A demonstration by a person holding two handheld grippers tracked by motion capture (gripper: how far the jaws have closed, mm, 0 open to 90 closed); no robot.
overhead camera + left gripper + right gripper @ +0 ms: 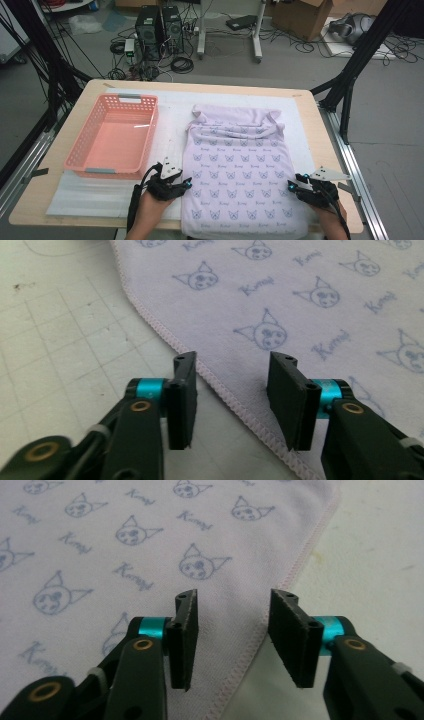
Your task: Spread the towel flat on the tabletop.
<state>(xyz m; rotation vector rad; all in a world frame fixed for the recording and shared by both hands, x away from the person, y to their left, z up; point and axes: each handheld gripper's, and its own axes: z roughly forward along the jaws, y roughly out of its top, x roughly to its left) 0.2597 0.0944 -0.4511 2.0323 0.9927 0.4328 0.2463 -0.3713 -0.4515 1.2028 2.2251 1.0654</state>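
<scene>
Pale lilac cloth (240, 165) with a blue cat-face print lies flat on the white mat (170, 120) of the wooden table (330, 150), right of centre. Far edge bunched into folds at 12 o'clock; near edge reaches the table's front edge at 6 o'clock.

Pink plastic basket (112, 135) stands on the mat at 9 o'clock from the cloth, apart from it, nothing visible inside.

Left gripper (186, 184) sits at the cloth's left hem, at about 8 o'clock of the cloth. In the left gripper view, left gripper (232, 390) straddles the stitched hem (220, 390): left jaw over the gridded mat (60, 340), right jaw over the printed fabric. Jaws stand apart, pads not pressing on the cloth; released, with the hem running between them.

Right gripper (291, 185) sits at the cloth's right hem, at about 4 o'clock of the cloth. In the right gripper view, right gripper (232, 630) straddles the pink-stitched hem (250, 655): left jaw over fabric, right jaw over bare mat (380, 555). Jaws apart, nothing pinched; released.

Both hands come in from 6 o'clock, one at each side of the cloth, roughly level with one another.

Floor beyond the table at 12 o'clock: two black computer towers (160, 30), loose cables, a cardboard box (305, 17).
</scene>
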